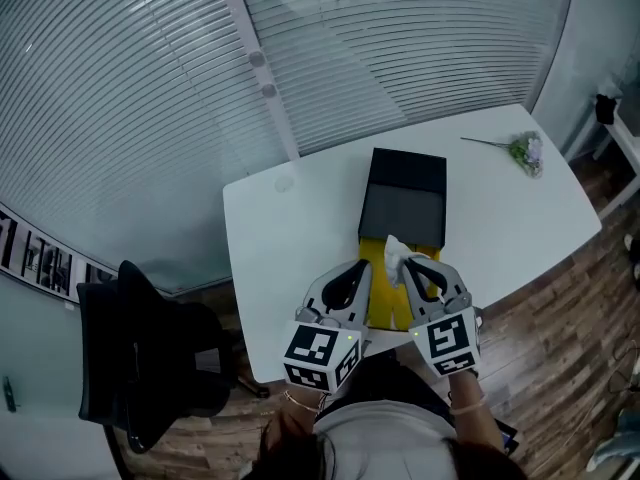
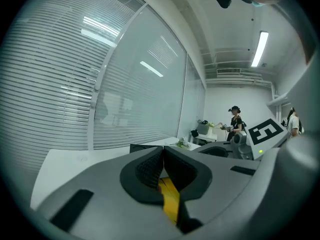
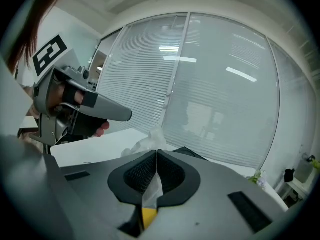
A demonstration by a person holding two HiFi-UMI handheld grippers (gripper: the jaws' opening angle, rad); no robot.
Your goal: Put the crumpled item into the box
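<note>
Right tongs [image 3: 156,160] pinched shut on thin edge of crumpled white wad [image 1: 396,255], held over yellow sheet [image 1: 377,293], just short of black box [image 1: 405,206]. Left tongs [image 2: 163,156] closed, empty. Risk: thin grip slips, or early release drops wad on surface [image 1: 290,228], not in box.

crumpled item [image 1: 396,255]: white, thin, wrinkled, maybe tissue or film, we cannot tell which; pinched between the closed jaws of the right gripper [image 3: 156,158], at the near end of the box | box [image 1: 403,216]: black, open, dark grey inside, lying on the white table [image 1: 300,218]
</note>
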